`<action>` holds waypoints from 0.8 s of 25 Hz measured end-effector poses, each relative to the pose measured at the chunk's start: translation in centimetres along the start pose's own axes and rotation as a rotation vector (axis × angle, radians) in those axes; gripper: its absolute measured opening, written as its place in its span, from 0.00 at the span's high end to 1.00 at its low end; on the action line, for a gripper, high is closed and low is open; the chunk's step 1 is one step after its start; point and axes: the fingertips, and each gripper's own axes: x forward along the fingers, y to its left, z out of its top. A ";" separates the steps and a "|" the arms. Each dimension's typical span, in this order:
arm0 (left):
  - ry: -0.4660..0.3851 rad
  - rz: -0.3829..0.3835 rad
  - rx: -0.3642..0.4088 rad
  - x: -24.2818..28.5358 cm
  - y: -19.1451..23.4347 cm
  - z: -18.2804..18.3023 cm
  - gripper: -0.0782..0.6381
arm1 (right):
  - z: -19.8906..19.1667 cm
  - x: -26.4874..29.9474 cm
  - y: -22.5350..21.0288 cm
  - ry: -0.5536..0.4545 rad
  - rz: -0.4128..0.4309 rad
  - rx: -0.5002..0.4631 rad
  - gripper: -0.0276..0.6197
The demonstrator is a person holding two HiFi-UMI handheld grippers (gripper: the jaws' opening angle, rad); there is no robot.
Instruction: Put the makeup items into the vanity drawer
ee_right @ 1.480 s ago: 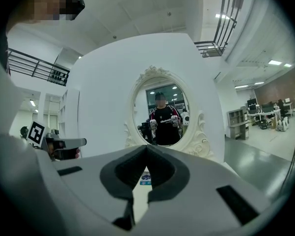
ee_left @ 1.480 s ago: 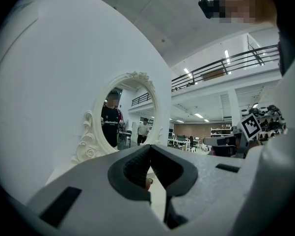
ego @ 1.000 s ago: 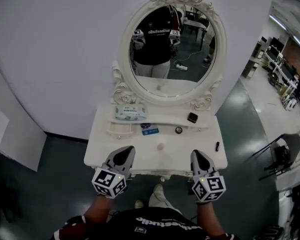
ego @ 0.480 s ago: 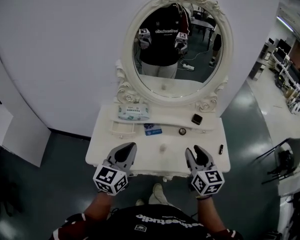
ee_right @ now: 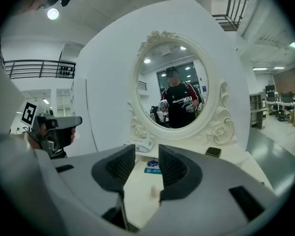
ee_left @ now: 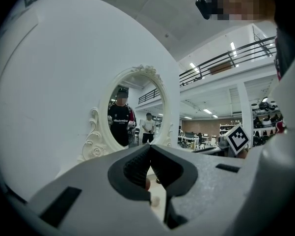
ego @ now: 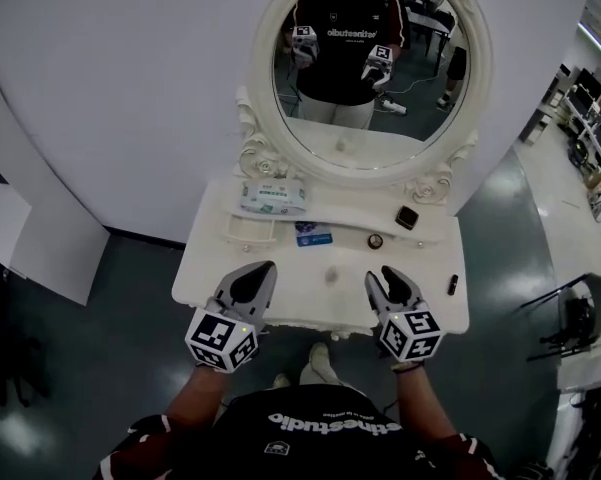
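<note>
On the white vanity table (ego: pixel 225 268) lie a wipes pack (ego: pixel 272 198), a blue card-like item (ego: pixel 313 236), a small round compact (ego: pixel 376 241), a black square compact (ego: pixel 407 217) and a black lipstick (ego: pixel 452 285). A small pale rounded thing (ego: pixel 331 274) sits mid-table. My left gripper (ego: pixel 252 286) hovers at the table's front edge, left of centre, its jaws together and nothing in them (ee_left: pixel 149 149). My right gripper (ego: pixel 392 286) hovers right of centre, jaws apart and empty (ee_right: pixel 147 156). A small drawer front (ego: pixel 250 231) under the raised shelf looks closed.
An oval mirror (ego: pixel 365 58) in a carved white frame stands at the back and reflects the person with both grippers. A white curved wall rises behind it. Dark floor surrounds the table; a black chair (ego: pixel 570 323) stands at the right.
The right gripper's jaws have gone from together to apart. The head view has shifted, so the table sits slightly higher and closer. Both grippers stay at the front edge.
</note>
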 end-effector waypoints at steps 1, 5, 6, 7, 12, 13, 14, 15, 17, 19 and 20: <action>0.003 0.005 0.000 0.2 0.0 -0.1 0.88 | -0.4 0.5 -0.2 0.012 0.007 0.001 0.72; 0.014 0.027 -0.002 0.8 0.2 -0.6 0.88 | -2.2 2.6 -0.8 0.064 0.038 -0.007 0.72; 0.017 0.033 -0.003 0.9 0.2 -0.7 0.88 | -2.7 3.1 -0.9 0.078 0.046 -0.009 0.72; 0.020 0.039 -0.004 1.0 0.2 -0.9 0.88 | -3.2 3.6 -1.0 0.092 0.055 -0.010 0.72; 0.041 0.063 0.002 2.0 0.2 -1.4 0.88 | -5.6 6.1 -1.0 0.161 0.105 -0.035 0.72; 0.047 0.068 0.004 2.2 0.2 -1.6 0.88 | -6.1 6.6 -1.0 0.176 0.115 -0.043 0.72; 0.054 0.071 0.005 2.3 0.2 -1.8 0.88 | -6.7 7.0 -1.0 0.191 0.123 -0.049 0.72; 0.060 0.073 0.005 2.4 0.2 -2.0 0.88 | -7.3 7.4 -1.0 0.205 0.129 -0.054 0.72; 0.072 0.078 0.004 2.7 0.3 -2.3 0.88 | -8.3 8.3 -1.0 0.232 0.139 -0.066 0.71; 0.083 0.082 0.003 2.9 0.6 -2.6 0.88 | -9.5 9.2 -1.0 0.259 0.147 -0.075 0.71; 0.088 0.085 0.003 2.9 0.7 -2.8 0.88 | -10.1 9.5 -1.0 0.274 0.150 -0.078 0.71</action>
